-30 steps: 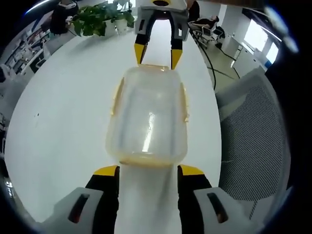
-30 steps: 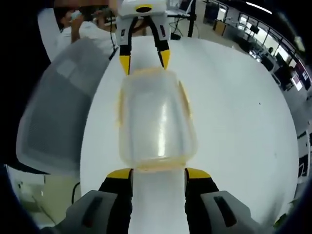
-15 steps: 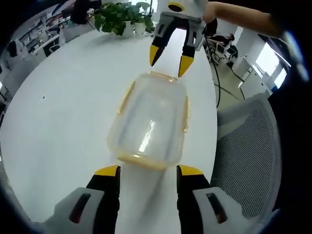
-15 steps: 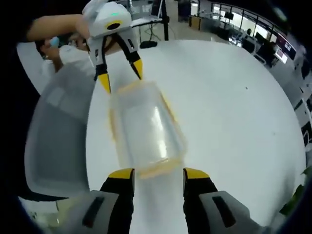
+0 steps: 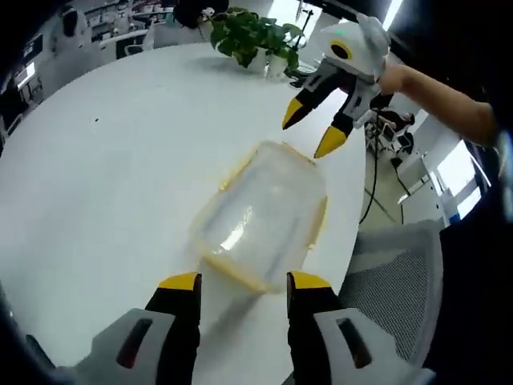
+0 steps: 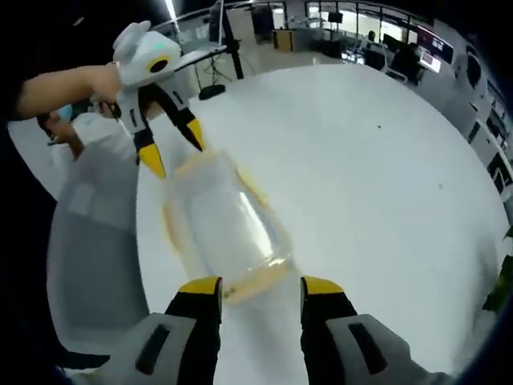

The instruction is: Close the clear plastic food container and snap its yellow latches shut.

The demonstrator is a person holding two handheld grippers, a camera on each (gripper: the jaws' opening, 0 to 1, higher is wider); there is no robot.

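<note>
I hold a hand-held gripper in each hand, and the clear plastic food container (image 5: 263,215) lies on the white round worktop (image 5: 104,168) between them, close to the worktop's edge where a grey mesh chair (image 5: 393,289) stands.

In the left gripper view, my left hand-held gripper (image 5: 243,282) rises from the bottom with its yellow-tipped jaws spread apart, one to each side of the container's near end, pinching nothing. Whether the tips touch the container I cannot tell. The container sits at a slant, its lid on top, with yellow latches (image 5: 322,218) running along its long sides and a yellow strip at the near end. At its far end my right hand-held gripper (image 5: 311,135) hangs just above the corner, jaws spread, gripping nothing. A potted plant (image 5: 258,34) stands at the far edge of the worktop.

In the right gripper view, my right hand-held gripper (image 6: 260,286) shows spread jaws flanking the near end of the container (image 6: 224,228), and my left hand-held gripper (image 6: 171,143) points down at its far end, jaws apart, with the chair (image 6: 92,249) beside the worktop (image 6: 377,176).
</note>
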